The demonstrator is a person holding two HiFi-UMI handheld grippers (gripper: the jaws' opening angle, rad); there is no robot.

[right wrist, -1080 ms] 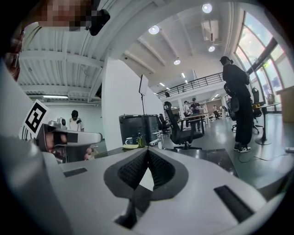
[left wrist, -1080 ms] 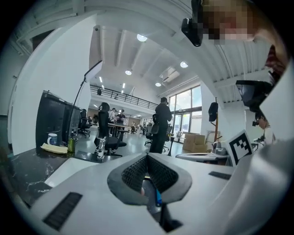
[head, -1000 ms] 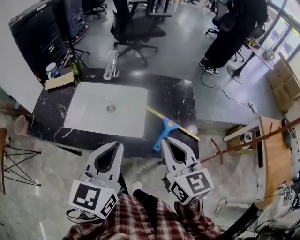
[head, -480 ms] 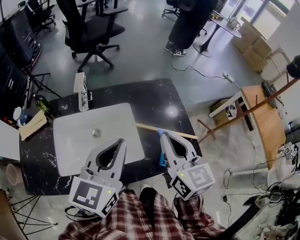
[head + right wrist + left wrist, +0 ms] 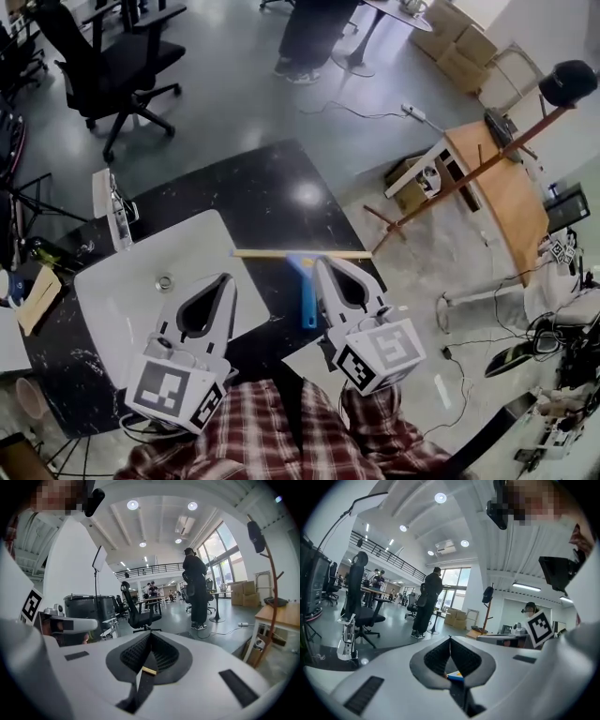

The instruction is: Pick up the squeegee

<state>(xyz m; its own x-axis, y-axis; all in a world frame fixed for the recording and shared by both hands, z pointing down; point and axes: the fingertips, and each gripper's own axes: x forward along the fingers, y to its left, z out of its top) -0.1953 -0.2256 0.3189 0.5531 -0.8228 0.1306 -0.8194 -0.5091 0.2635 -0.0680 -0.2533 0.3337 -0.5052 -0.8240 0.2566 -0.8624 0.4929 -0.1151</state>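
The squeegee lies flat on the black marble counter, its blue handle pointing toward me and its long pale wooden blade bar lying crosswise at the far end. My right gripper is shut and empty, hovering just right of the handle with its tips near the bar. My left gripper is also shut and empty, over the white sink, left of the squeegee. A blue bit of the squeegee shows under the left gripper. A sliver of the bar shows under the right gripper.
A chrome faucet stands at the sink's far edge; a bottle and a wooden board lie at the counter's left. Beyond are an office chair, a standing person, a coat stand and a wooden table.
The head view has swung, so the counter sits further left and is turned. Both grippers moved over the counter; the right one now lies beside the squeegee's handle. Both stay shut.
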